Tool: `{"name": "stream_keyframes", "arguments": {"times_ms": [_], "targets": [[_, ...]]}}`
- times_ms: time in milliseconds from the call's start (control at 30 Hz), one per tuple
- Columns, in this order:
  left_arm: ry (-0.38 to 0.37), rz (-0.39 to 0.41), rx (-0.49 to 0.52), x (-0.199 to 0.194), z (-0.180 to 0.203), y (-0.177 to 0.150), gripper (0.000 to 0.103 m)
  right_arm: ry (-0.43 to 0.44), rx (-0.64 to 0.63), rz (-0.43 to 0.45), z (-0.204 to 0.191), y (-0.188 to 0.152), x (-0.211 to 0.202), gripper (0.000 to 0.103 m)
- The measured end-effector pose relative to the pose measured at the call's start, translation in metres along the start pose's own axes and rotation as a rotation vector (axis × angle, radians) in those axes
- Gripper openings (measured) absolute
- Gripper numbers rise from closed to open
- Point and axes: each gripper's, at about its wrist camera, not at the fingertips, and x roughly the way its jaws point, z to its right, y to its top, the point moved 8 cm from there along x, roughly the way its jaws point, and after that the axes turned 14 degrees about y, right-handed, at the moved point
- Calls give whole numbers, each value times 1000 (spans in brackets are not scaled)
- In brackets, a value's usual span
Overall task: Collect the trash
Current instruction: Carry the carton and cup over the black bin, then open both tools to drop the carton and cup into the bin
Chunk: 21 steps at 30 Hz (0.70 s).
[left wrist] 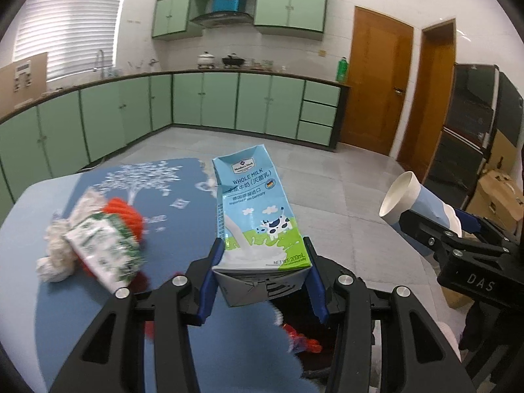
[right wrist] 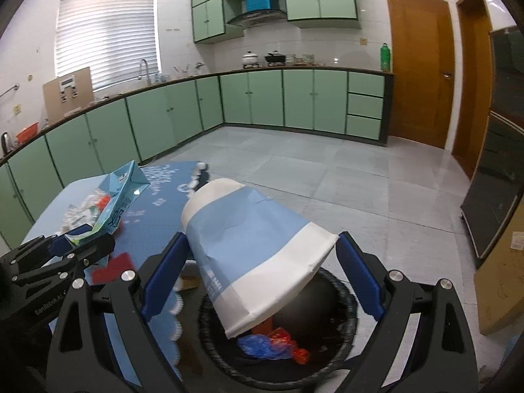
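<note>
Gripping a milk carton [left wrist: 258, 216] and paper cup [right wrist: 255, 255], both grippers hover between blue-clothed table [left wrist: 183, 196] and green kitchen cabinets [left wrist: 235, 101].

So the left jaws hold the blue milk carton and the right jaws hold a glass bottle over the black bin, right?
Not quite. The right gripper holds a crumpled blue-and-white paper cup, not a glass bottle, as the right wrist view shows. The rest stands: blue milk carton in the left gripper, black bin below.

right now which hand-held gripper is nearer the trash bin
Right. The right hand-held gripper, holding the paper cup, hangs directly over the trash bin. The left hand-held gripper, holding the milk carton, sits above the bin's table-side edge.
</note>
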Motion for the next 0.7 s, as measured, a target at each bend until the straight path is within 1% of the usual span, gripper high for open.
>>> {"name": "stream_keyframes", "arguments": {"times_ms": [167,367,567,700], "targets": [[-59,-15,39,21,32,-3,46,-30,31,-11,32,-9,6,88],[-83,-52,72,51,62,-11,46,-51,60,-38,57,-19,24,88],[-97,-72,90,73,77,-15,46,-60,101,-74,82,-32,48,89],[-121,-101,100,86,87,-18,47,-45,131,-103,93,-41,60,91]]}}
